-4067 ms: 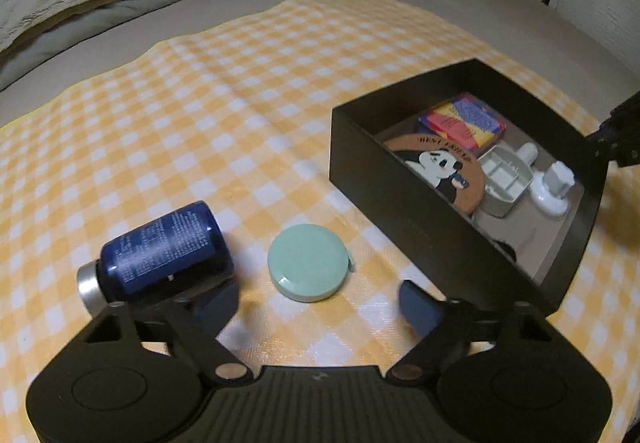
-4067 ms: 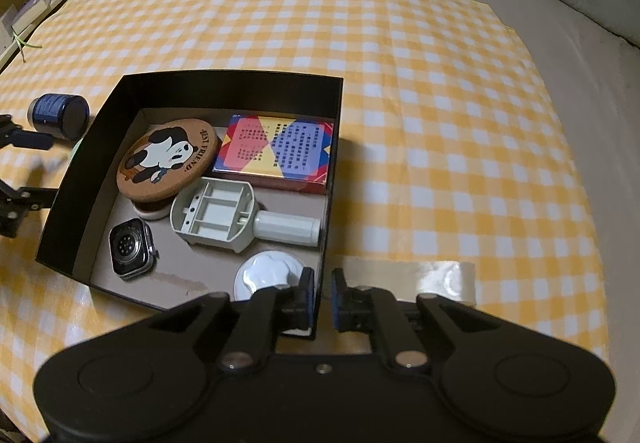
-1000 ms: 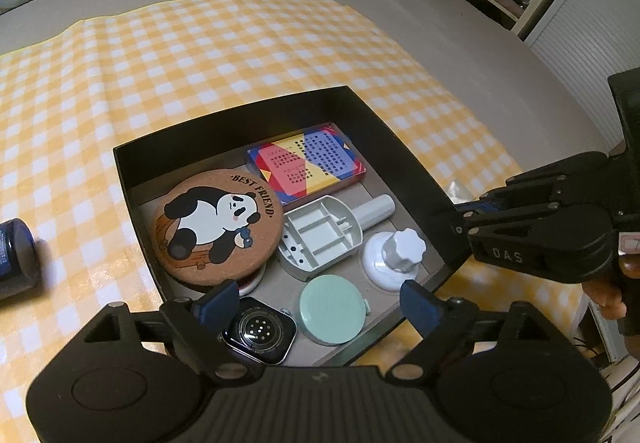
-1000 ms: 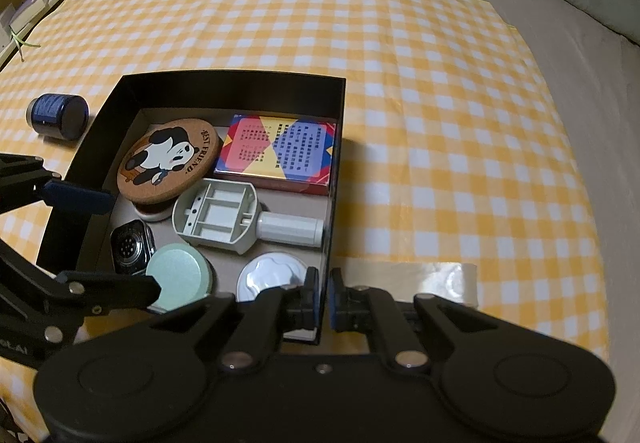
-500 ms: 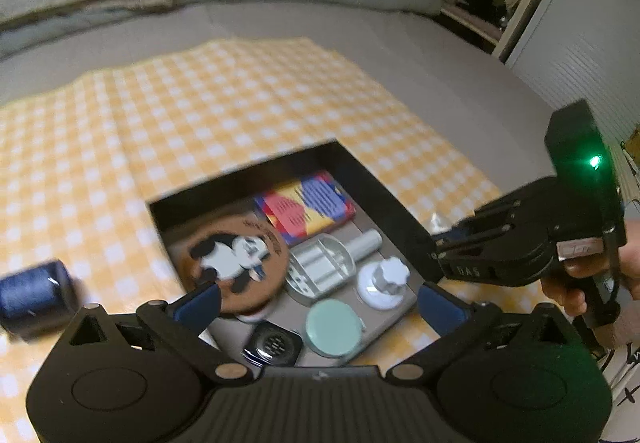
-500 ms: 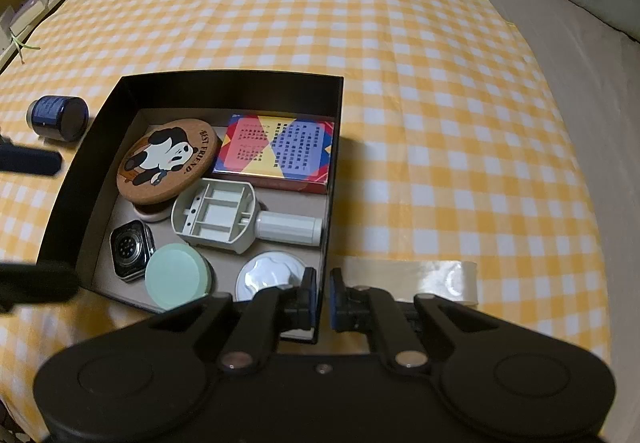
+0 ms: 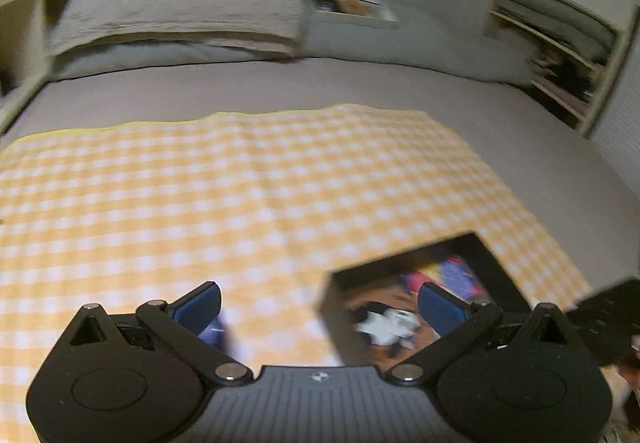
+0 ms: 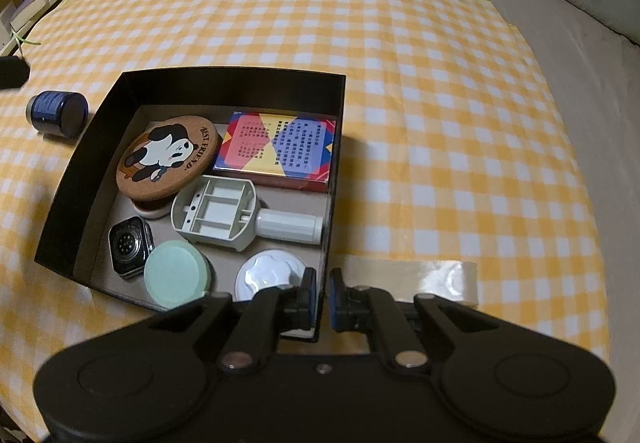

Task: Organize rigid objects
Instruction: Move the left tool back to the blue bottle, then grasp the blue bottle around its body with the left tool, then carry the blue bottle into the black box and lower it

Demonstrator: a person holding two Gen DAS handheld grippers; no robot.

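the right hand-held gripper (image 8: pixel 322 297) points steeply down, its jaws clamped together on the near wall of the black box (image 8: pixel 224 77). the left hand-held gripper (image 7: pixel 320 303) tilts down over the checked cloth (image 7: pixel 240 183) on the bed, jaws wide apart and empty. ahead of the right one, the box holds six things, one of each: a panda coaster (image 8: pixel 168 157), a colourful card box (image 8: pixel 276 151), a white plastic tool (image 8: pixel 224 215), a smartwatch (image 8: pixel 128 245), a mint round case (image 8: pixel 176 279), and a white knob (image 8: pixel 268 275). one blue jar (image 8: pixel 56 111) lies outside, far left.

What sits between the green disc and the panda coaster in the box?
A watch, in the right wrist view, lies between the disc and the coaster.
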